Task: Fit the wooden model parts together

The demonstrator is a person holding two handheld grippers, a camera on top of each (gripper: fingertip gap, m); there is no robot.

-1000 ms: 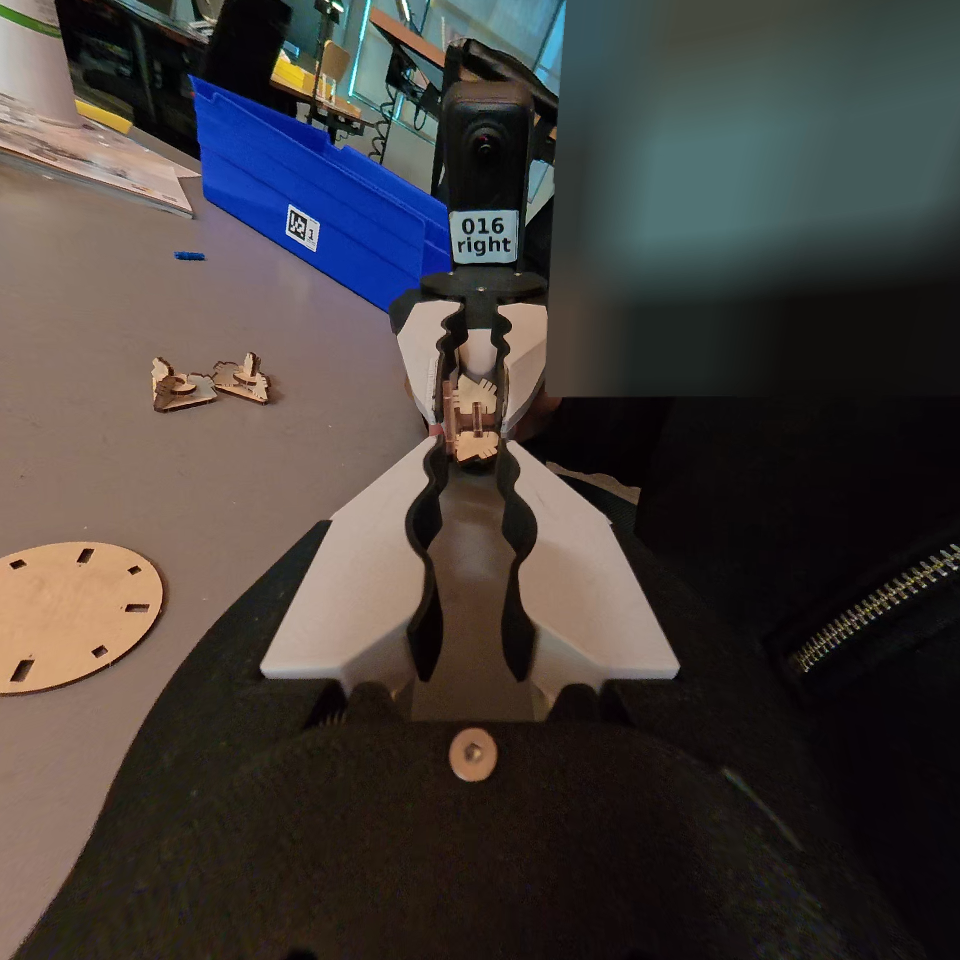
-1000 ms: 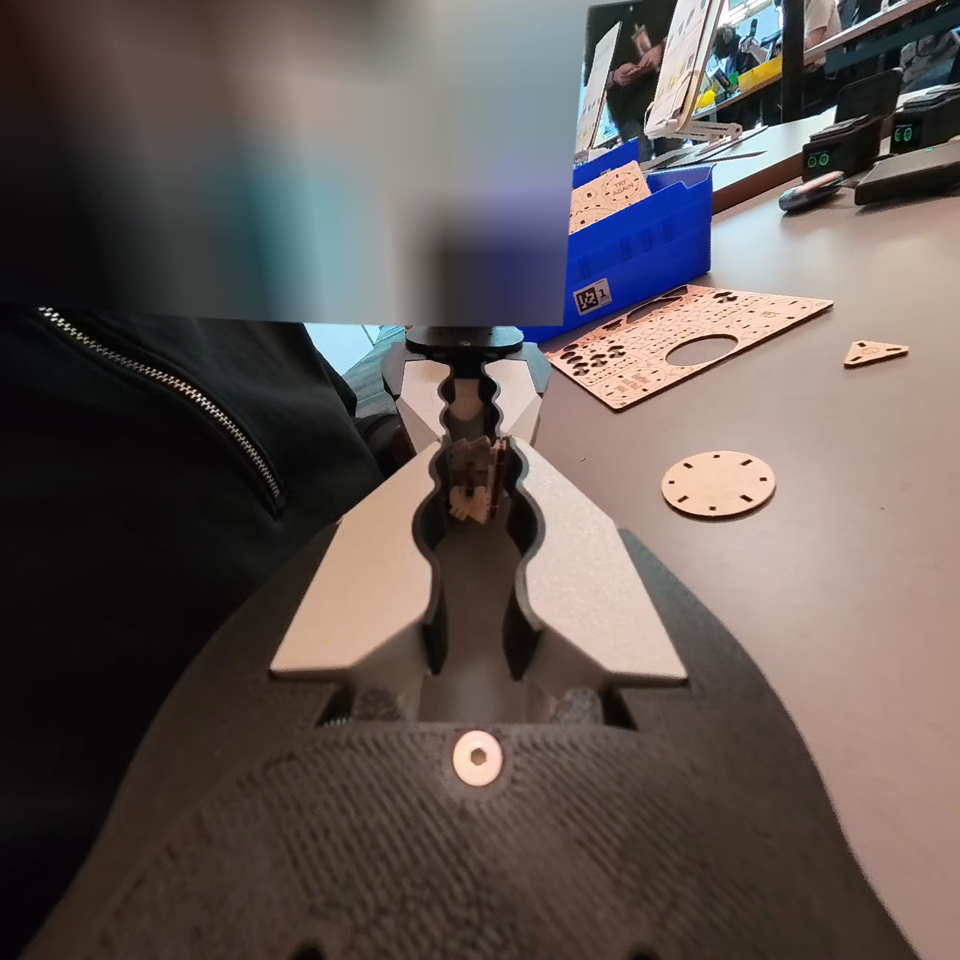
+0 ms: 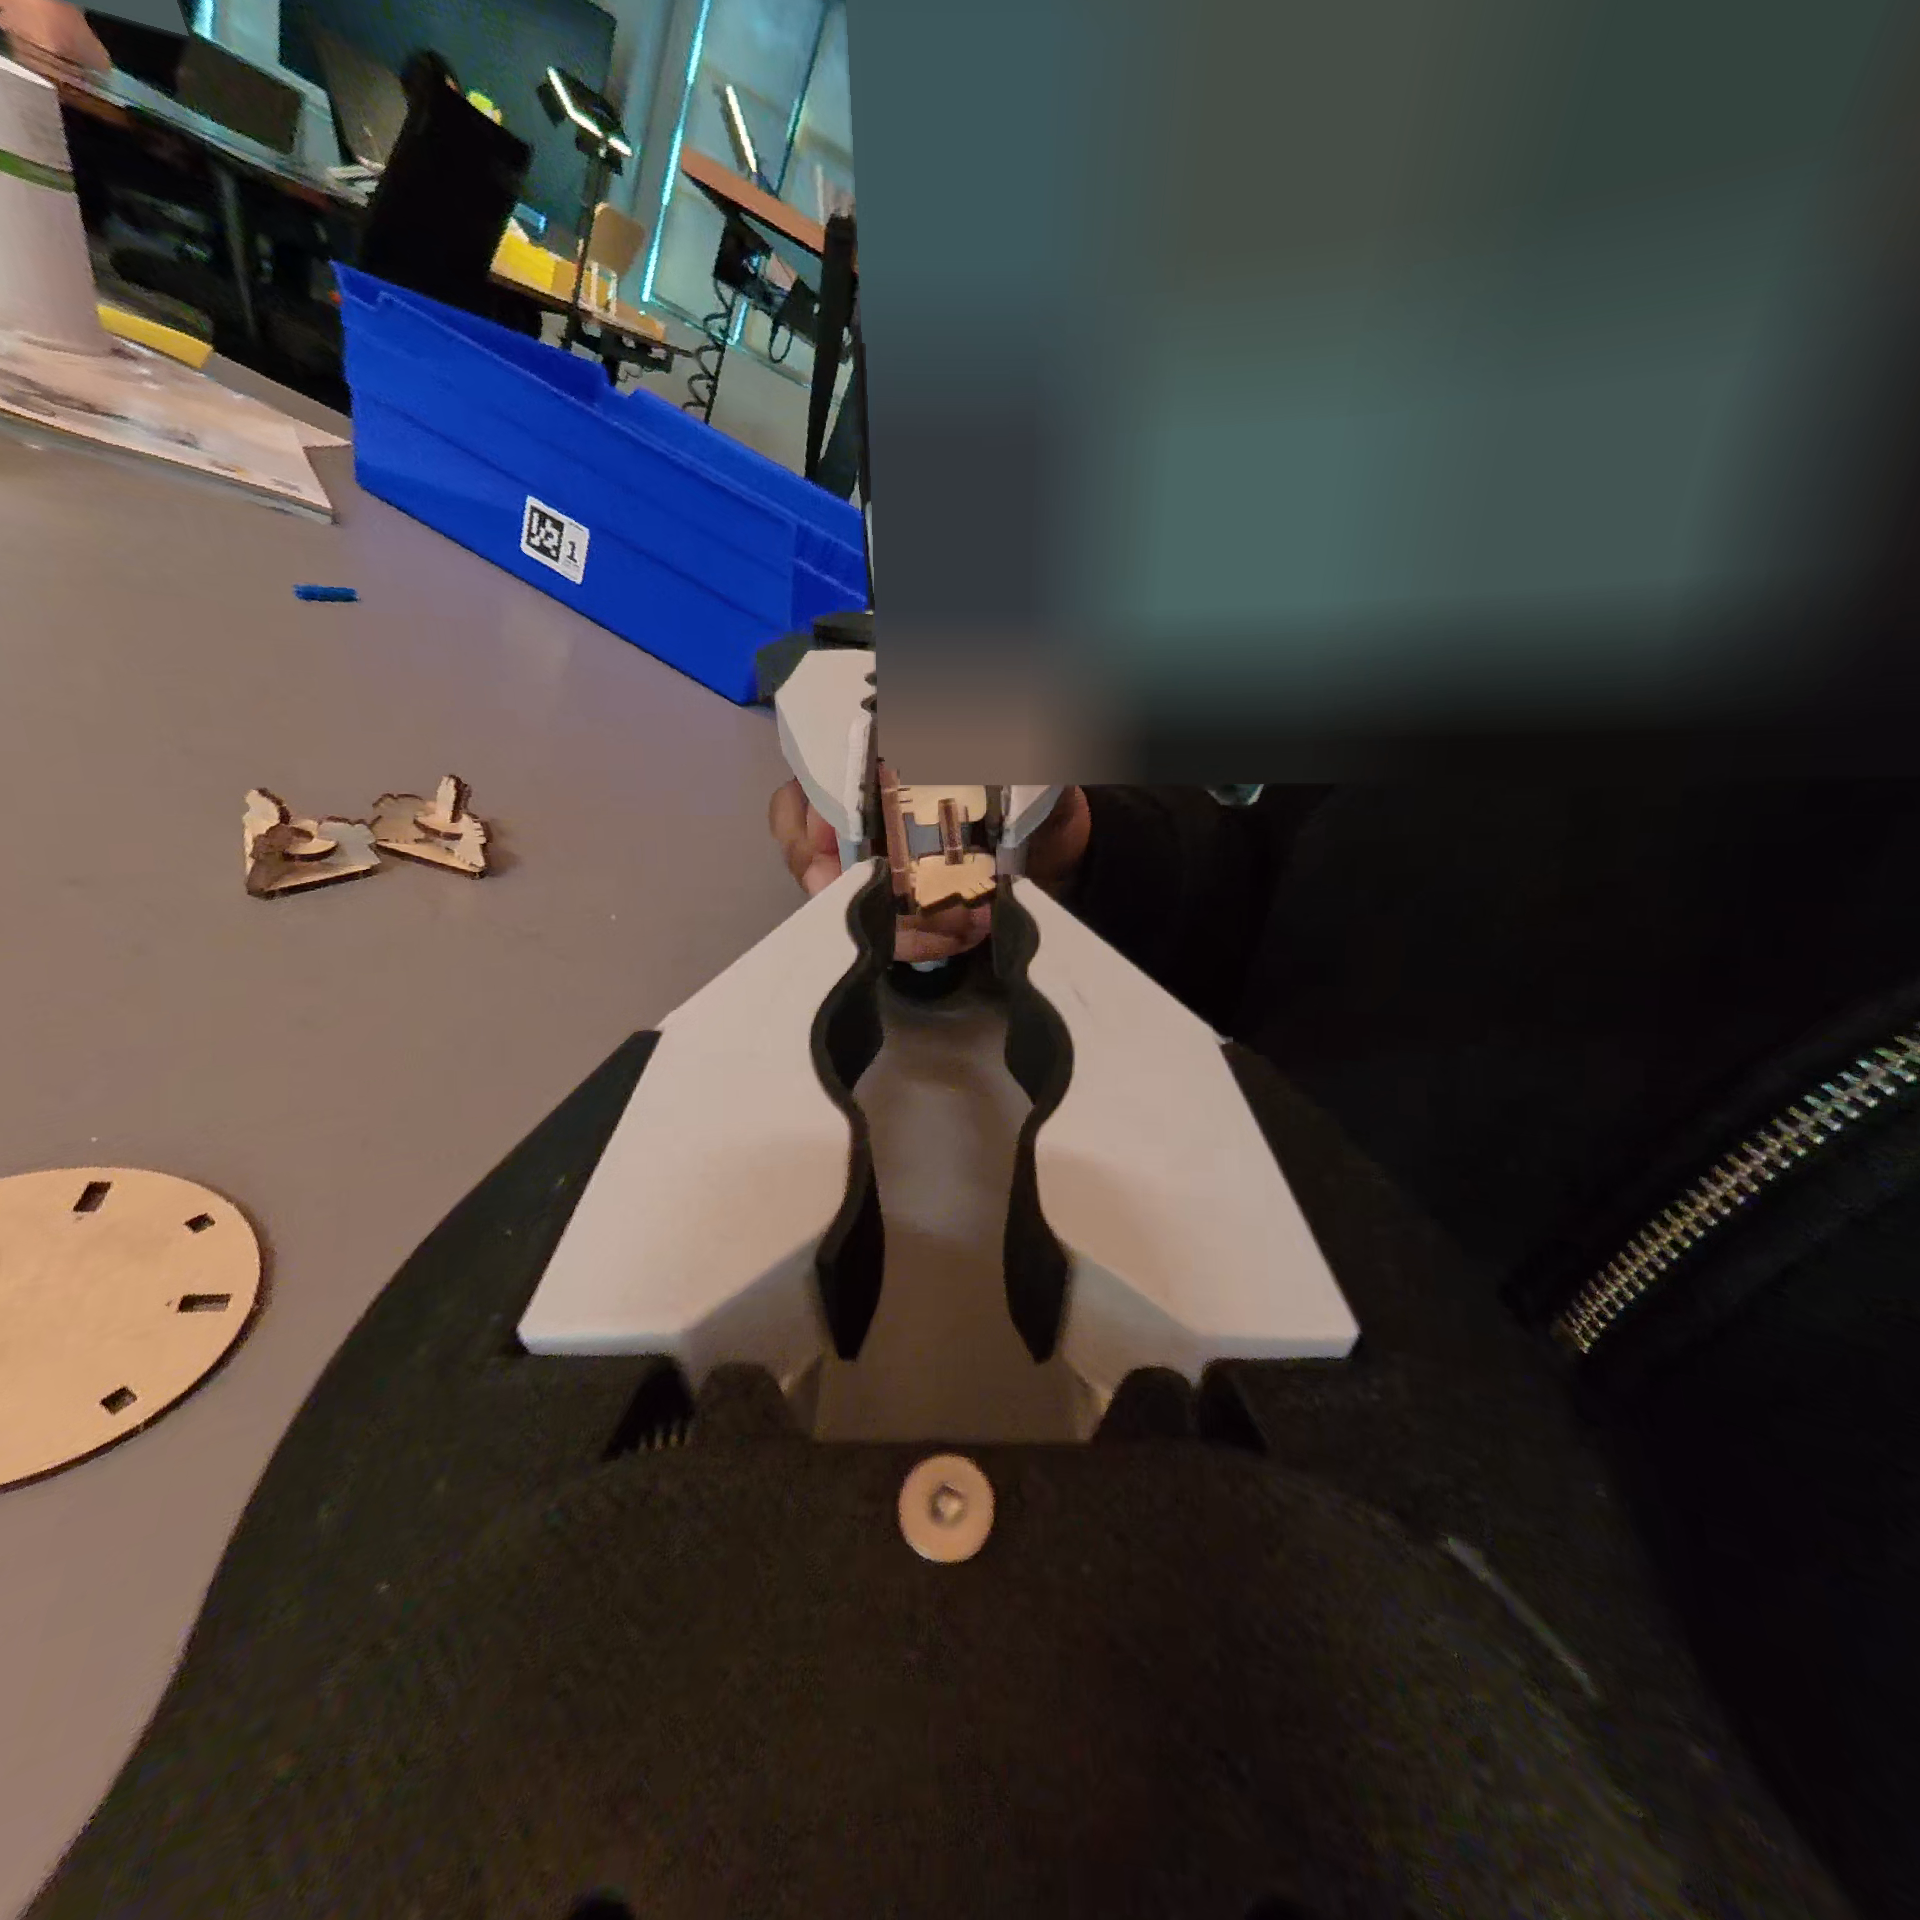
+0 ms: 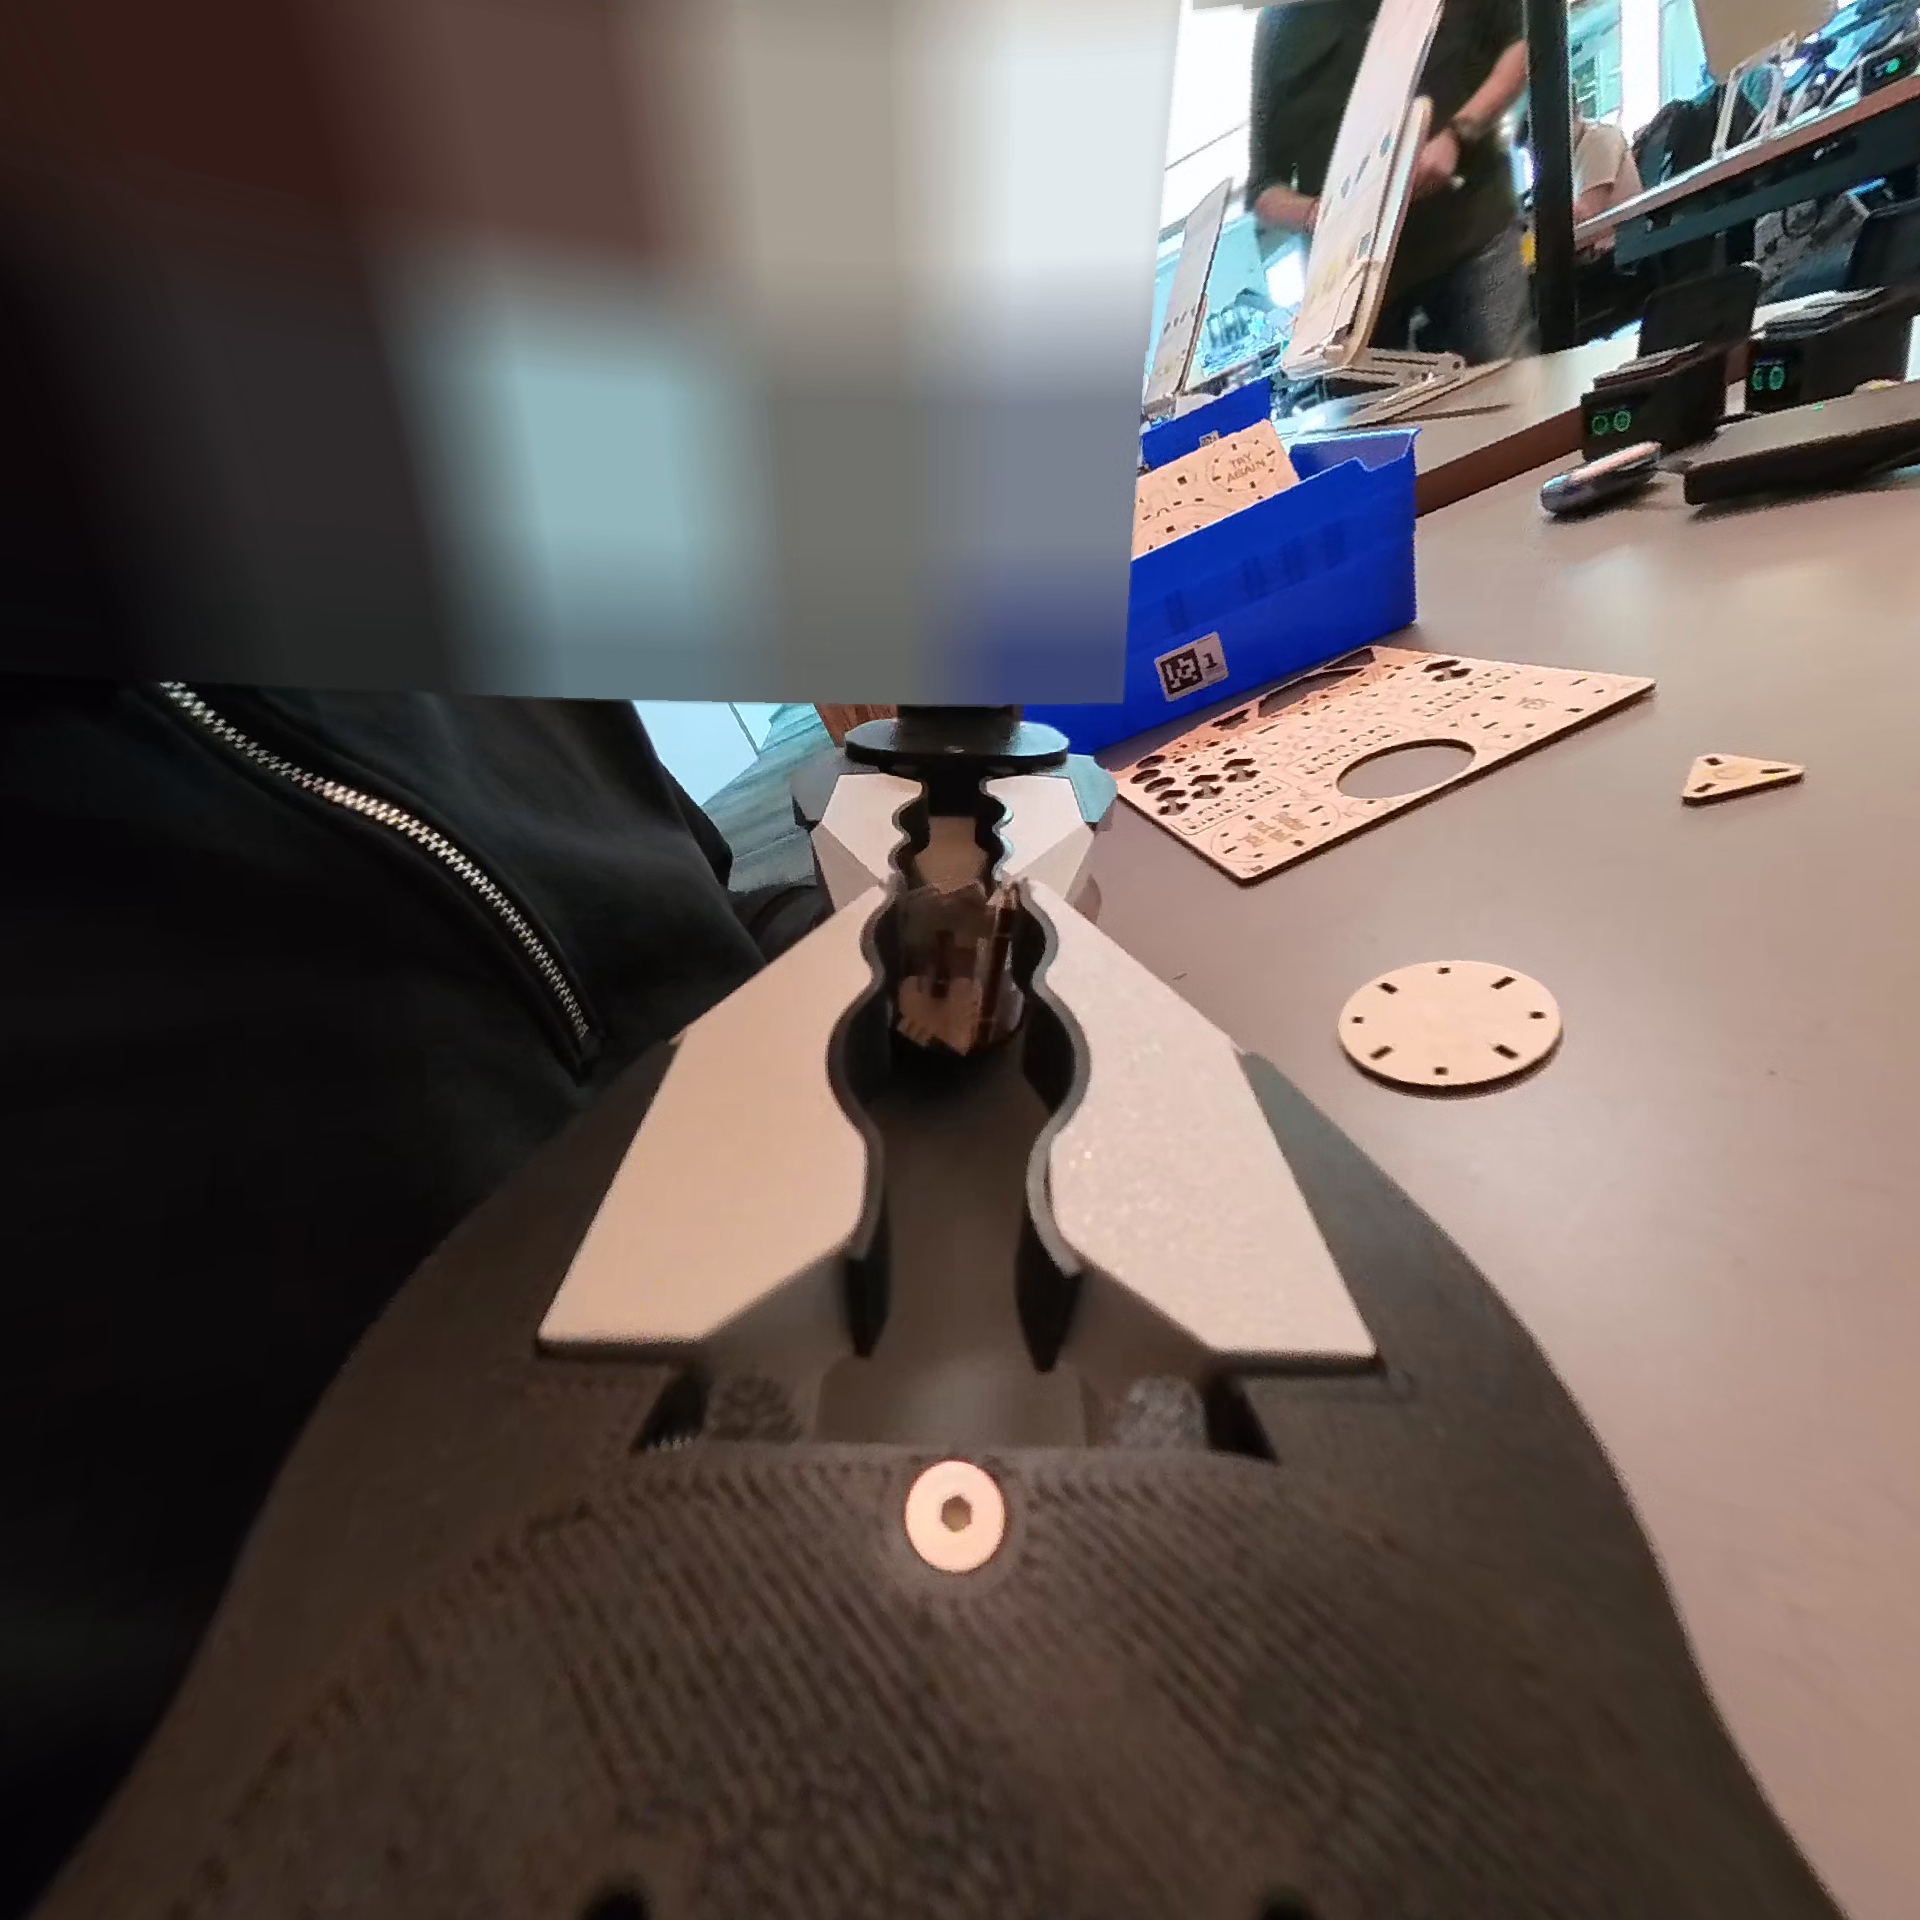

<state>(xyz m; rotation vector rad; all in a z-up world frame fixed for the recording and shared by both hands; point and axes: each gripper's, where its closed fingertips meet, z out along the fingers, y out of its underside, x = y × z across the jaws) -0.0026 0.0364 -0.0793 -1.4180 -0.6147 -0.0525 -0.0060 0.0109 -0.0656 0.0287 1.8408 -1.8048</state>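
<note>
My two grippers face each other tip to tip above the grey table's (image 3: 436,1039) near edge. My left gripper (image 3: 940,899) is shut on a small pale wooden assembly (image 3: 948,883), made of a scalloped plate with a peg and an upright plate. My right gripper (image 3: 925,821) closes on the same assembly from the far side, and a hand shows behind it. In the right wrist view my right gripper (image 4: 951,935) has the wooden assembly (image 4: 951,987) between its pads, with the left gripper (image 4: 951,878) right behind it.
A blue bin (image 3: 582,488) stands behind and also shows in the right wrist view (image 4: 1278,582). Two small wooden assemblies (image 3: 312,842), a slotted wooden disc (image 3: 104,1320), a cut-out wooden sheet (image 4: 1371,748) and a wooden triangle (image 4: 1740,777) lie on the table. A person's black zipped jacket (image 4: 364,831) is close by. Less than 4 cm separates the two grippers' tips.
Both grippers stay closed on the wooden assembly. They have tilted and shifted a little together, and the assembly has turned somewhat between them.
</note>
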